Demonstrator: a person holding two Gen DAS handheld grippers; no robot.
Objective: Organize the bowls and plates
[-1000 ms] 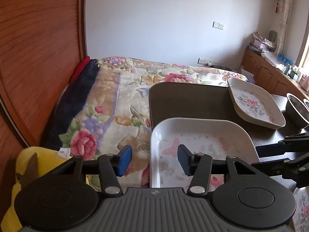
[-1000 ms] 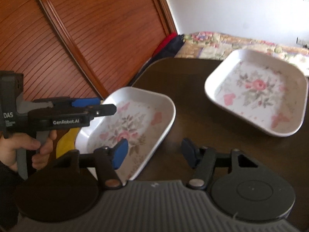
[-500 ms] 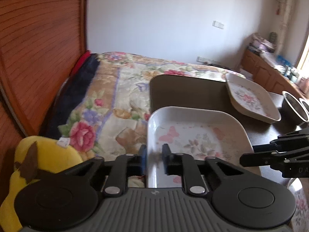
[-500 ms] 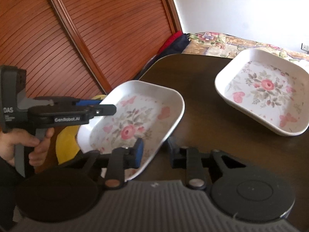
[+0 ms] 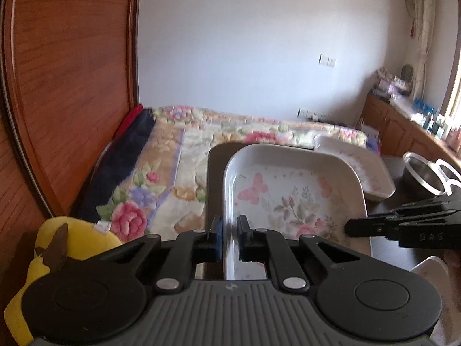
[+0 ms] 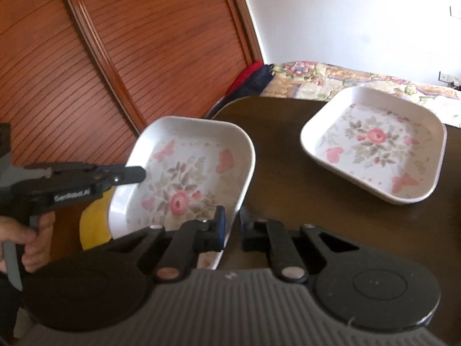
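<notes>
Each handheld tool has a ribbed grey housing with a small logo at its middle and two round black discs at its corners. From these run black angled linkage arms, pinned with silvery round screws. The left gripper (image 5: 229, 238) carries one blue pad and one black pad, as does the right gripper (image 6: 232, 225). Seen side-on, the left tool is black with white "GenRobot.AI" lettering and a grey trigger handle; the right tool's side reads "DAS".
</notes>
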